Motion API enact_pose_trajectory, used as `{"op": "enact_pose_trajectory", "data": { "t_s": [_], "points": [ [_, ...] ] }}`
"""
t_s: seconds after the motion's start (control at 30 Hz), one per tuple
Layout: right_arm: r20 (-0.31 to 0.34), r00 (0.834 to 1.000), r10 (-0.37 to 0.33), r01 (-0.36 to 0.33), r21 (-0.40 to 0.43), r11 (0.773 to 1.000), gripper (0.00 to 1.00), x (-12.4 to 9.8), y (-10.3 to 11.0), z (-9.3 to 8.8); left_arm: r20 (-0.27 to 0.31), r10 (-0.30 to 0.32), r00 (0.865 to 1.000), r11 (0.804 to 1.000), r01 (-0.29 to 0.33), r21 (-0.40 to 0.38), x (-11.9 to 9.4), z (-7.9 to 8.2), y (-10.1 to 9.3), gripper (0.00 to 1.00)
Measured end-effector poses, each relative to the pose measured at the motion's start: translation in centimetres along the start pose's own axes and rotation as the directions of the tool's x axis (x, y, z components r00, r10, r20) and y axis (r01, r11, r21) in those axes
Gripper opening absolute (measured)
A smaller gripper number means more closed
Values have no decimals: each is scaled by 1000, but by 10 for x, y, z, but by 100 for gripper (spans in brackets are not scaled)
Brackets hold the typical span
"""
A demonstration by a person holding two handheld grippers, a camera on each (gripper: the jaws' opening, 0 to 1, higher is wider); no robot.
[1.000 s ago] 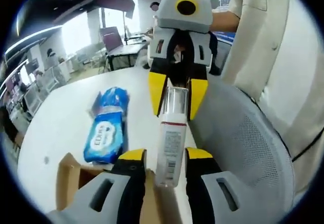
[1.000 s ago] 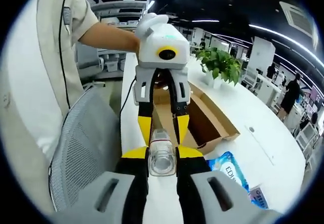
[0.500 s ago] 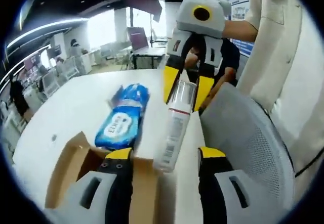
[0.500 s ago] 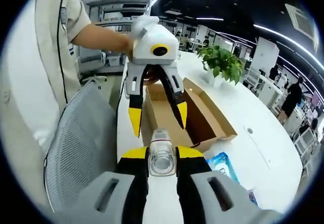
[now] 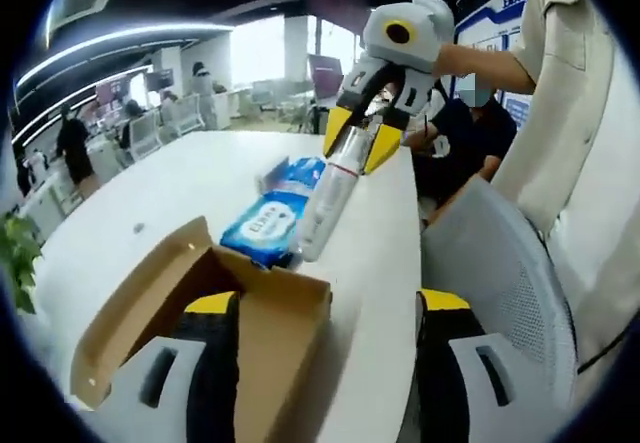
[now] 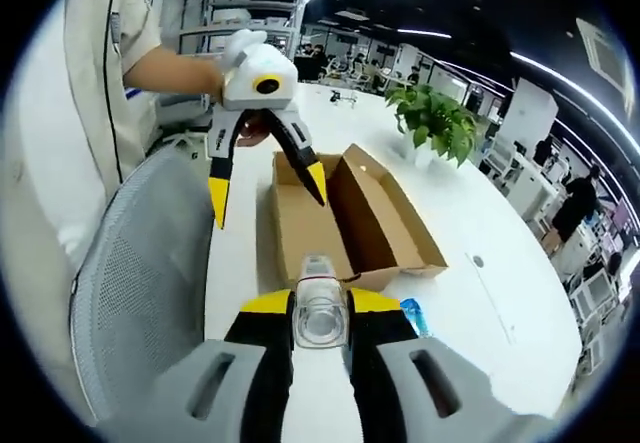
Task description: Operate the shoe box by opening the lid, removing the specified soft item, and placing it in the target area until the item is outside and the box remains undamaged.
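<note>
My right gripper (image 6: 320,305) is shut on the clear cap end of a white bottle (image 6: 319,308) with a red-striped label. In the left gripper view that bottle (image 5: 324,206) hangs slanted over the table, held by the right gripper (image 5: 358,141). The open cardboard shoe box (image 6: 340,213) lies on the white table (image 6: 470,233), its flap (image 5: 160,293) raised. A blue soft wipes pack (image 5: 268,225) lies just beyond the box, its corner (image 6: 415,315) peeking past my jaw. My left gripper (image 5: 330,308) is open and holds nothing; the left gripper (image 6: 266,191) hovers over the box's near end.
A grey mesh chair back (image 6: 130,283) stands at the table's edge beside the person in a beige shirt (image 5: 590,163). A potted plant (image 6: 435,123) sits beyond the box. Other people and desks fill the office behind.
The left gripper's jaws have spread wide, released the bottle's lower end and drawn back. The right gripper keeps the bottle.
</note>
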State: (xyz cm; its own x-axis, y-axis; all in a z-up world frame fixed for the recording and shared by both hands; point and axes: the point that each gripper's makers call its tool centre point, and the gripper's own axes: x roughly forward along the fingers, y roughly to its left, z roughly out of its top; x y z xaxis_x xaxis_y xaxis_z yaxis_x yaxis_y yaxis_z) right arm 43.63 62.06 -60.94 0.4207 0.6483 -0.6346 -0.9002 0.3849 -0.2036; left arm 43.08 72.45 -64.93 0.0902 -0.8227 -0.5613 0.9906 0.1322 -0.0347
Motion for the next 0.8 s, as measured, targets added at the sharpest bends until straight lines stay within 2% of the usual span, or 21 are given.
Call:
{"op": "enact_pose_trajectory", "data": {
  "t_s": [0.3, 0.5, 0.67, 0.8],
  "points": [
    [-58, 998, -10, 7, -51, 999, 17, -2, -44, -12, 35, 104, 994, 992, -102, -73, -19, 0, 11, 89],
    [-103, 995, 2, -10, -76, 997, 17, 0, -70, -19, 46, 146, 988, 984, -141, -110, -27, -2, 13, 95],
    [-140, 990, 12, -24, -87, 996, 17, 2, -91, -27, 44, 184, 982, 975, -177, -136, -33, -4, 14, 100],
    [-168, 986, 15, -31, -92, 995, 17, 3, -106, -34, 50, 216, 975, 966, -206, -153, -40, -3, 16, 100]
  ]
}}
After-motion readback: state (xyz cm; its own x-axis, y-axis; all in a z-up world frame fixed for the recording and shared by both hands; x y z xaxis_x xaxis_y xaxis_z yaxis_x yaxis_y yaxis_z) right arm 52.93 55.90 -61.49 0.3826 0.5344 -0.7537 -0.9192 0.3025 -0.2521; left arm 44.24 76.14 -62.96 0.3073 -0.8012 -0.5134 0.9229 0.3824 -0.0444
